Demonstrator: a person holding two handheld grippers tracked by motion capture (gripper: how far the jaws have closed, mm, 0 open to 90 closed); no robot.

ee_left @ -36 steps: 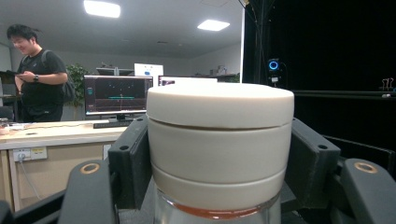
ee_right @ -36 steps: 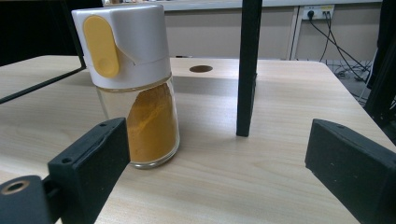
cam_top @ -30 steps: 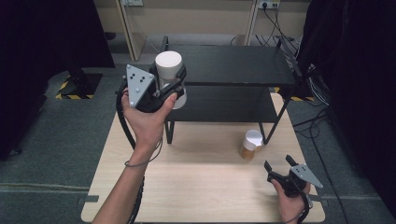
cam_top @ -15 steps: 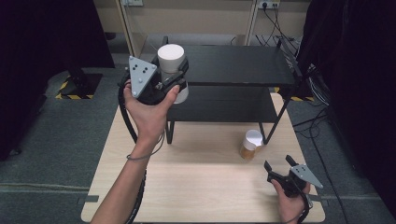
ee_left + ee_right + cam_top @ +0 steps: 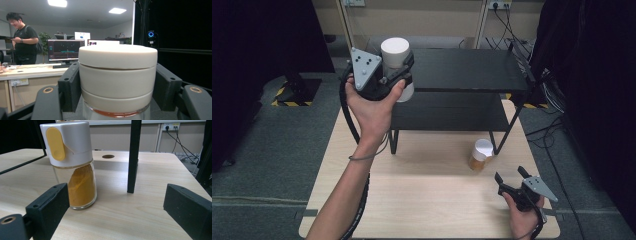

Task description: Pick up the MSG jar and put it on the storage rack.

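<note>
Upper left: the left gripper (image 5: 398, 75), jaws clamped on a white-capped jar (image 5: 395, 52), apparently bound for the black shelf (image 5: 462, 70); the right gripper (image 5: 511, 179) rests open-jawed.

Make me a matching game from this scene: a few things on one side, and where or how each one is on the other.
Things:
1. white-capped jar
2. spice jar
3. right gripper
4. shelf

States:
A. stands on the table by a shelf leg
B. black, two levels
C. clamped in the left gripper, held up in the air
D. jaws open, low over the table

Pairs: 1-C, 2-A, 3-D, 4-B
</note>
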